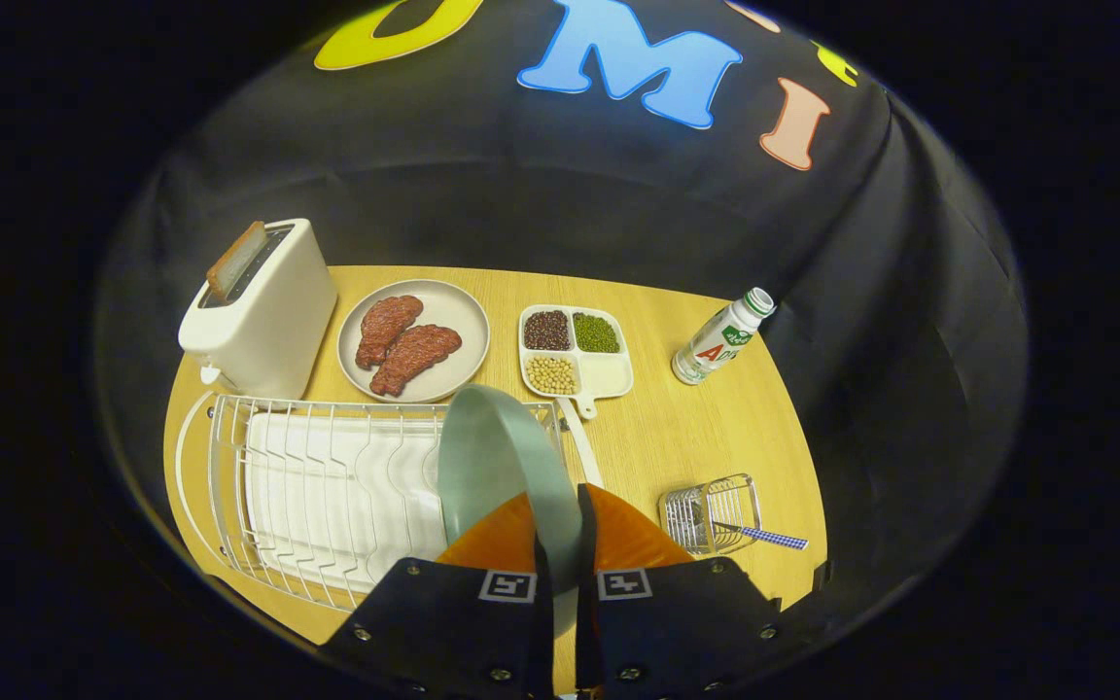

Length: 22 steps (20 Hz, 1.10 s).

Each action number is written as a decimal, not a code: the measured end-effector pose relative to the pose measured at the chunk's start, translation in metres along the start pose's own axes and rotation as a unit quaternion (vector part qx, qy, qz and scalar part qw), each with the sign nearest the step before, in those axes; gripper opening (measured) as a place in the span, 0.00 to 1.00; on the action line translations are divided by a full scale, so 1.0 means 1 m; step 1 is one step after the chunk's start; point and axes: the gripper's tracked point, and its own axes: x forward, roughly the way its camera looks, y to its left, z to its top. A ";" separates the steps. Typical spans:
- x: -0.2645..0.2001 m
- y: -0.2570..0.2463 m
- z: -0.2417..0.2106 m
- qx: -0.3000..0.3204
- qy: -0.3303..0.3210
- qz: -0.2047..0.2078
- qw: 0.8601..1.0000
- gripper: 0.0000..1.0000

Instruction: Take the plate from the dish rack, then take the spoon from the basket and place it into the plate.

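Your gripper (565, 544) sits nearest the camera, its two fingers drawn close together on the lower rim of the pale green plate (497, 462), one finger on each face, so the plate appears clamped edge-on between them. The plate stands upright and slightly tilted, at the right-hand end of the white wire dish rack (327, 486). Whether it has lifted clear of the rack's wires cannot be told from here. Judged from this, the first step is under way: the plate is gripped, but it is not yet set down on the table (696, 437).

The gripper points forward and downward over the near edge of the table, fingers aligned with the plate's edge.

To the right of the fingers, well apart from the plate, the small wire basket (711, 515) lies on the table with the spoon (764, 535) in it, its checked handle sticking out to the right. The spoon is untouched, so the second step is all still to do.

Beyond the rack stand a white toaster (259, 311) with a slice of bread (236, 258) in its slot, a grey plate with two pieces of meat (409, 345), a divided tray of beans (575, 350) and, farthest right, a small bottle (720, 340).
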 end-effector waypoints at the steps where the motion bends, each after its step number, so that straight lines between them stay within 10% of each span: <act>1: -0.004 -0.005 0.004 -0.001 -0.007 -0.012 1.000 0.09; 10: -0.036 -0.014 0.026 0.001 -0.042 0.033 0.999 0.09; 22: -0.071 -0.105 -0.046 0.079 -0.011 0.214 0.974 0.09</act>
